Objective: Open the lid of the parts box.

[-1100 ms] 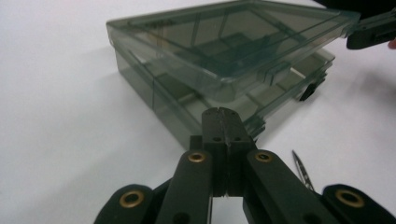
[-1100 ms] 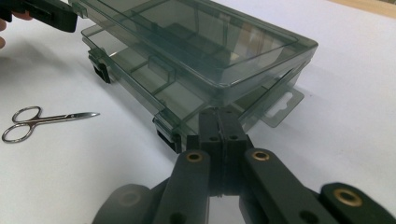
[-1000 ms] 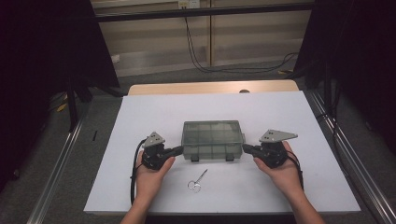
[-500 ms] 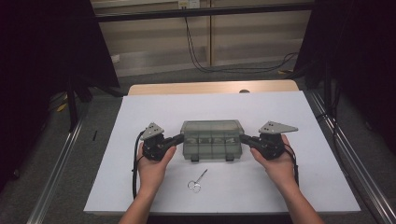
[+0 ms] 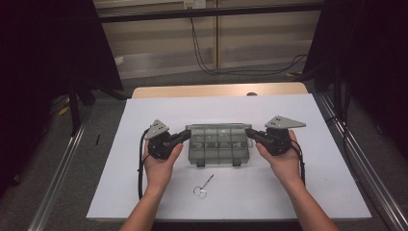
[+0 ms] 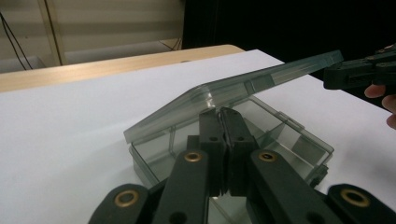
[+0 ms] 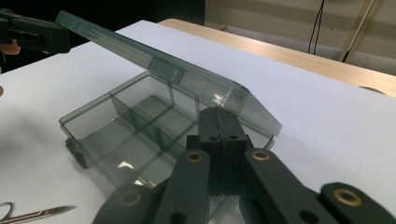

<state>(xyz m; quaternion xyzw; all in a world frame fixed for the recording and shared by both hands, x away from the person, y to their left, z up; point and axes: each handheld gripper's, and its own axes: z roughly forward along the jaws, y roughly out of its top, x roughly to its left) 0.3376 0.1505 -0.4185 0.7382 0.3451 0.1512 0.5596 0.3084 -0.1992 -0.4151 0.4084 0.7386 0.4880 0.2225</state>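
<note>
Lid [image 6: 243, 86] of the smoky compartment box [image 5: 217, 146] stands half-raised, box at mid-table [image 5: 337, 192]. Left gripper [image 5: 185, 135] and right gripper [image 5: 250, 133], fingers fully closed on nothing, prop the lid's two ends, likely to swing it evenly. Scissors [image 5: 203, 186] lie nearby.

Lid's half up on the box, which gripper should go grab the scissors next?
Left, probably. The small metal scissors lie on the white table just right of the left wrist, nearer the left gripper than the right gripper. Both are shut under the smoky clear plastic compartment box's lid.
</note>
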